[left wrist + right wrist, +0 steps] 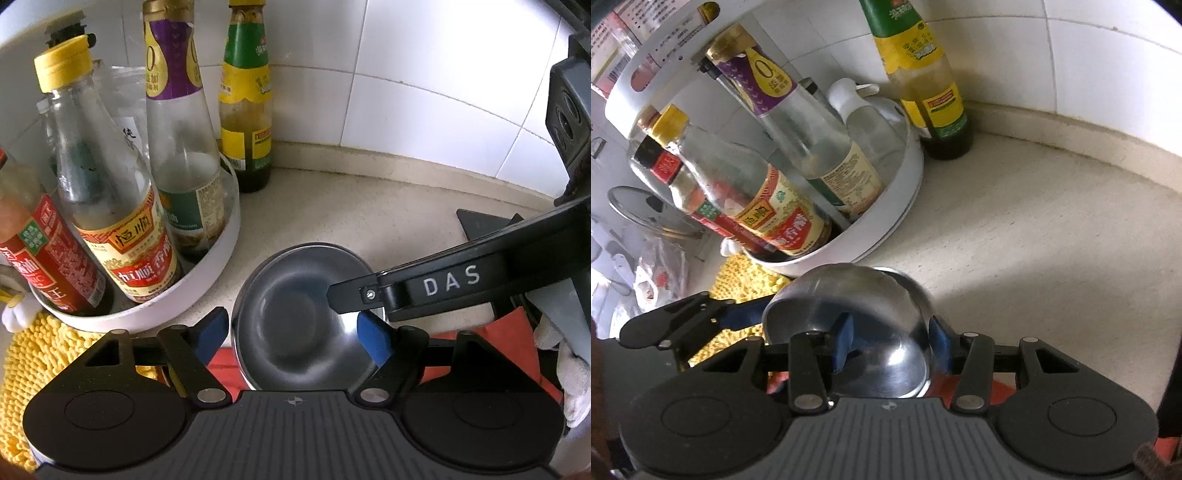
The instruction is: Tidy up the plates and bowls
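Observation:
A steel bowl (295,317) sits on another steel bowl over a red cloth near the counter's front edge. My left gripper (293,334) is open, its blue pads on either side of the bowl, not touching it. My right gripper (892,343) reaches in from the right and is shut on the bowl's (857,314) rim, one pad inside and one outside. Its black finger (369,293) shows over the bowl's right rim in the left wrist view. Whether the bowl is lifted or resting, I cannot tell.
A white round tray (207,266) with several sauce bottles stands at the left. A green-labelled bottle (245,110) stands behind it by the tiled wall. A yellow chenille cloth (29,350) lies at the left front. Bare beige counter (1052,240) lies to the right.

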Motion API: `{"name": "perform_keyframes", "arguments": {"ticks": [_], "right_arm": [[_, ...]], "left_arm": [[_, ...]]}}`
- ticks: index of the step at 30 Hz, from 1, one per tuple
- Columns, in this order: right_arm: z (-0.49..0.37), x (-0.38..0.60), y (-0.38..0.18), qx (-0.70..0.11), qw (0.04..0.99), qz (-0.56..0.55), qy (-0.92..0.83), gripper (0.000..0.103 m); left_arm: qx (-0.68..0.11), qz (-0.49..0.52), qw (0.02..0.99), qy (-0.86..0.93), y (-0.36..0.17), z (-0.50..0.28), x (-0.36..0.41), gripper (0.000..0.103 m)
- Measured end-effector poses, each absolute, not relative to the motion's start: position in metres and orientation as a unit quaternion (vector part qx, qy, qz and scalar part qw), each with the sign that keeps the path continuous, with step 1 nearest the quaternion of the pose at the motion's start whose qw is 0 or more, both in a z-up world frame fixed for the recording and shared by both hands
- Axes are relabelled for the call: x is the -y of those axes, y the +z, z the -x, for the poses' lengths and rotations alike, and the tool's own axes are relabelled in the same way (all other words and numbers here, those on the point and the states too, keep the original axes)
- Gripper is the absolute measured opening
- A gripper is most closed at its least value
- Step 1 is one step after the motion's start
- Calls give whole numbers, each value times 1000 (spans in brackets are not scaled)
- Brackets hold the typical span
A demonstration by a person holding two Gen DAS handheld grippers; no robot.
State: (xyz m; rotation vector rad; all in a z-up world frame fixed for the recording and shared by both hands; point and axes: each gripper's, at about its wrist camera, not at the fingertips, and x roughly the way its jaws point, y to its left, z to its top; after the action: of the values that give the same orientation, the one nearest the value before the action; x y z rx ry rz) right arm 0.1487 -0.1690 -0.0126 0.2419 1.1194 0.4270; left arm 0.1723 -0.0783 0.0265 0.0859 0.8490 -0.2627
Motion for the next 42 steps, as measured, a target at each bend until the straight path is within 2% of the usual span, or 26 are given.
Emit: {"name": "perform_keyframes", "arguments": {"ticks": [16, 30, 34, 42], "right_arm": [[-147, 177, -11, -521, 826, -110, 182, 43], [-144, 174, -20, -531, 821, -110, 177, 52], [-143, 174, -24, -535, 819, -111, 174, 53], [-144, 170, -30, -542, 814, -110, 177, 56]], "left_arm": [[-393, -43, 911, -122, 35, -161, 72, 85], [-378, -27, 916, -130, 30, -127, 44, 90], [-377, -36, 916, -135, 20, -115, 35, 94], [-378, -45, 909, -169, -10, -101, 34, 95]]}}
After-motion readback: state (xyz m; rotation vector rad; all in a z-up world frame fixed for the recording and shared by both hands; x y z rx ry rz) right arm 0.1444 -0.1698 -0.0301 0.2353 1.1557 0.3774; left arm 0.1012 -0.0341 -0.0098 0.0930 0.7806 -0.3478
